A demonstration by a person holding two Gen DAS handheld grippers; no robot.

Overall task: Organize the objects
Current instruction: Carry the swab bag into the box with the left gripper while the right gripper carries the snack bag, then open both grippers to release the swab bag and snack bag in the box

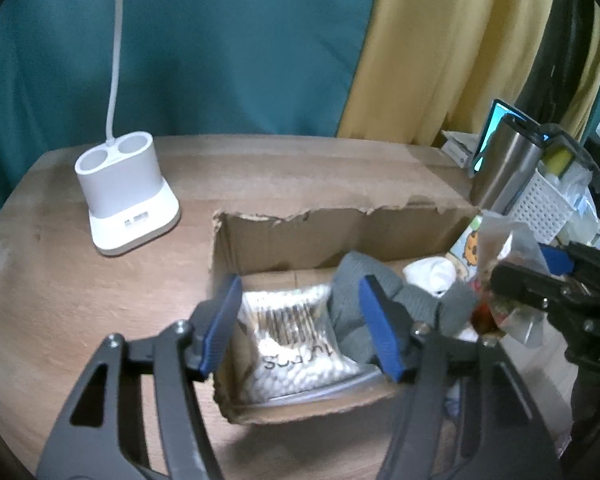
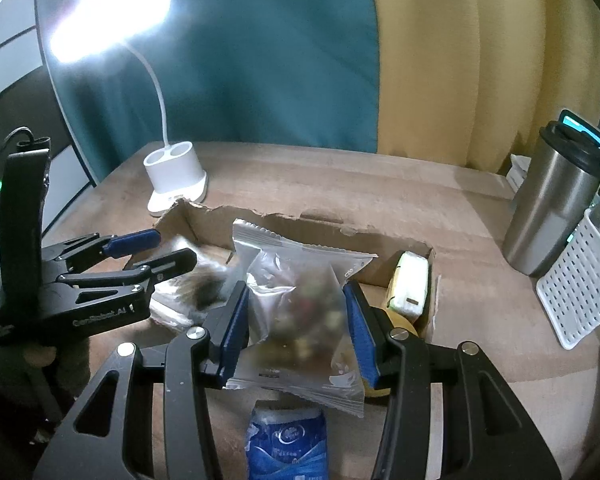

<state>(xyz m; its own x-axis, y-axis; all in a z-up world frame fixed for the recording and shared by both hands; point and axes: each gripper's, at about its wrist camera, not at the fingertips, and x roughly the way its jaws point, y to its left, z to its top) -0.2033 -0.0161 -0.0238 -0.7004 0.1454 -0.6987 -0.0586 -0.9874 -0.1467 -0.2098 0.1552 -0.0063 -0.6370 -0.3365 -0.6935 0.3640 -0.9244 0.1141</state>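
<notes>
Over the cardboard box mid-bench, my right hand-held gripper pinches a clear snack bag. I'd lower it into the free right side, beside the grey cloth, before releasing. My left hand-held gripper hangs wide open, holding nothing, above the cotton swab pack.

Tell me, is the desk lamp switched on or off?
On. In the right wrist view the desk lamp head glows bright white above its white base.

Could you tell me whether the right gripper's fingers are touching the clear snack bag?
Touching: in the right wrist view, both blue fingers press against the clear snack bag, pinching it.
</notes>
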